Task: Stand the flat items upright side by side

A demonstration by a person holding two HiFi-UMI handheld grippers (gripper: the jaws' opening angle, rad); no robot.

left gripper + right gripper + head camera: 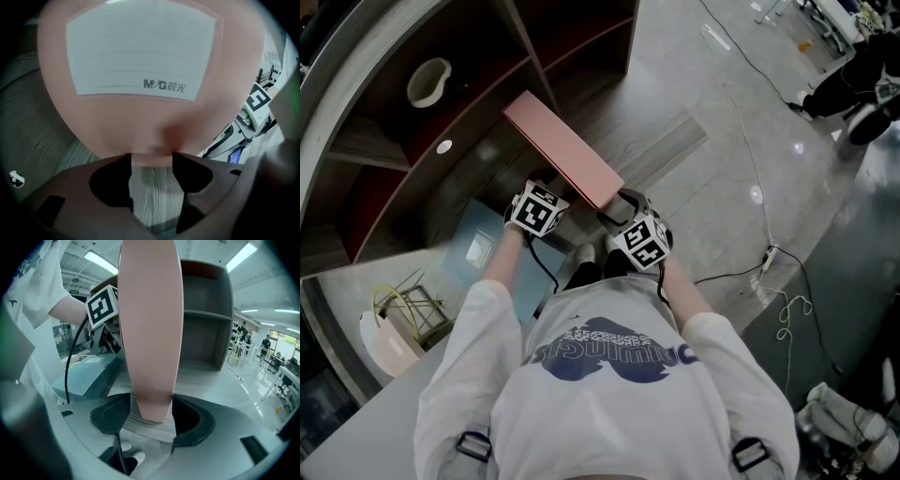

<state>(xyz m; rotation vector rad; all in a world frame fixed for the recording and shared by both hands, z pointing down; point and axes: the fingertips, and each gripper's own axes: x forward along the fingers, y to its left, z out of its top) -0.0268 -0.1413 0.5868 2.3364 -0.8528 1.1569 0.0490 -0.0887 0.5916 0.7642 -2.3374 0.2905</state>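
A long pink file box (562, 150) is held over a wood-grain board, one end towards the person. Its labelled white-card face (140, 51) fills the left gripper view. My left gripper (151, 161) is shut on the box's near lower edge, which fills the gap between the jaws. In the right gripper view the box (150, 333) rises as a narrow upright slab. My right gripper (151, 408) is shut on its lower end, a jaw against each side. In the head view both grippers, left (546, 199) and right (623, 214), meet at the box's near end.
A dark wooden shelf unit (441, 112) stands beyond, with a white bowl-like thing (428, 82) in one compartment. A blue-grey flat box (478, 248) lies to the left, near a wire rack (408, 309). The wood-grain board (661, 150) lies under the box. Cables (769, 258) trail on the floor at right.
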